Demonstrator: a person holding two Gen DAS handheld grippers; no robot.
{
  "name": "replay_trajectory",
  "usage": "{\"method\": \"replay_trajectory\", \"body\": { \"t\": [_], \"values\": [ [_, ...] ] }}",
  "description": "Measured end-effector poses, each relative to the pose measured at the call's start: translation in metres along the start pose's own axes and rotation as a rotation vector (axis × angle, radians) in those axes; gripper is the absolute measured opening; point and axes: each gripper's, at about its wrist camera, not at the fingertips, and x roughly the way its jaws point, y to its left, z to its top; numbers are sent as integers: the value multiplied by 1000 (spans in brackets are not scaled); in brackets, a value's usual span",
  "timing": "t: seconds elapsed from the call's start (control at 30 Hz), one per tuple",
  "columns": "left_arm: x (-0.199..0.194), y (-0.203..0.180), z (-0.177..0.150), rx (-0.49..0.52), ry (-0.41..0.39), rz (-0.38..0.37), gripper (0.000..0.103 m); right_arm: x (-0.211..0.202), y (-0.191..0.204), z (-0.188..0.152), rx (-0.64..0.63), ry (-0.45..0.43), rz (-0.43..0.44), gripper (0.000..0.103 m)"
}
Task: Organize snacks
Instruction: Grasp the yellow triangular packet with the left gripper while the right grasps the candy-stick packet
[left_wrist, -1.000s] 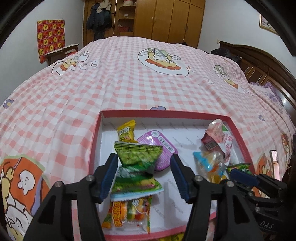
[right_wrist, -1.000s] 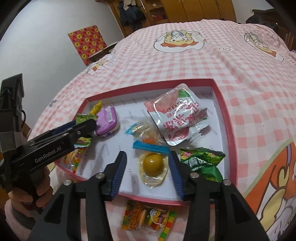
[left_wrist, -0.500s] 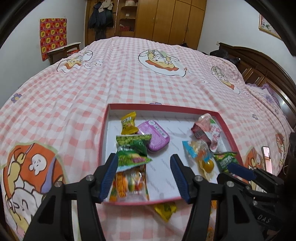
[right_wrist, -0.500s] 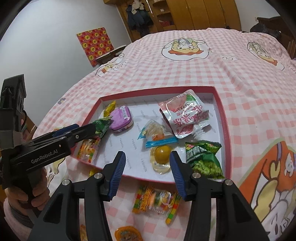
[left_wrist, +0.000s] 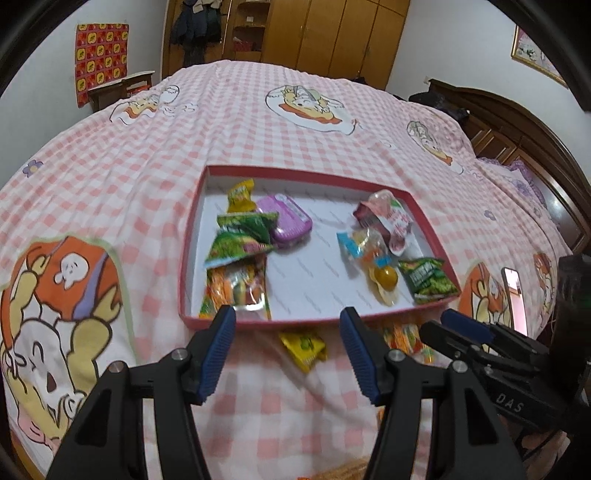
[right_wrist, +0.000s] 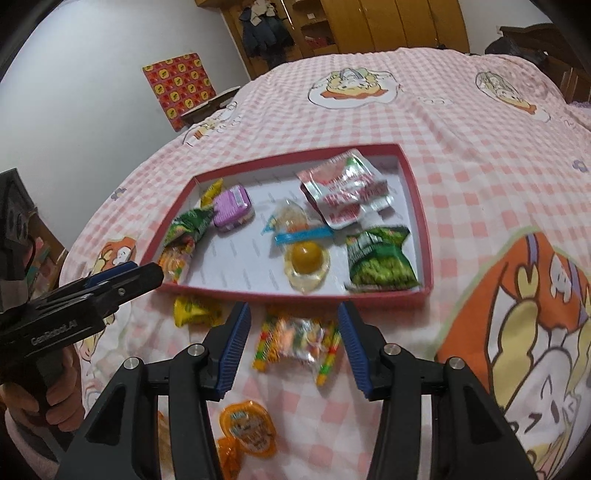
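A red-rimmed shallow box (left_wrist: 258, 322) (right_wrist: 391, 295) lies on the checked bedspread and holds several snacks: green packets (left_wrist: 242, 236) (right_wrist: 376, 258), a purple tub (left_wrist: 286, 218) (right_wrist: 233, 205), a yellow jelly (left_wrist: 386, 277) (right_wrist: 306, 256) and a red-and-white pouch (right_wrist: 345, 192). In front of the box lie a yellow packet (left_wrist: 303, 345) (right_wrist: 195, 312), a colourful candy bag (right_wrist: 297, 341) and an orange jelly cup (right_wrist: 247, 428). My left gripper (left_wrist: 288, 350) hangs open above the yellow packet, empty. Over the candy bag my right gripper (right_wrist: 293, 345) stands open, holding nothing.
The bed's pink checked cover (left_wrist: 295, 133) spreads far behind the box. A dark wooden headboard (left_wrist: 517, 122) runs along the right. Wardrobes (left_wrist: 332, 33) and a small side table (left_wrist: 122, 85) stand at the far wall. A hand (right_wrist: 26, 398) holds the left gripper's handle.
Both grippers have drawn back from over the box toward the near edge of the bed. The snacks lying in front of the box have come into view. Neither jaw opening changed.
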Motion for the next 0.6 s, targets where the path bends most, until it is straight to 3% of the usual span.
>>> {"method": "replay_trajectory", "body": {
  "t": [0.47,0.53,0.6],
  "values": [
    [24,-5,-25,-7,75,14,61,18,-6,-16,20,41,-36,51],
    [28,-7,-26,0,81,14,61,22,-5,-17,14,42,-48,58],
    [34,-9,-28,4,86,20,61,26,-4,-17,8,46,-43,59]
  ]
}}
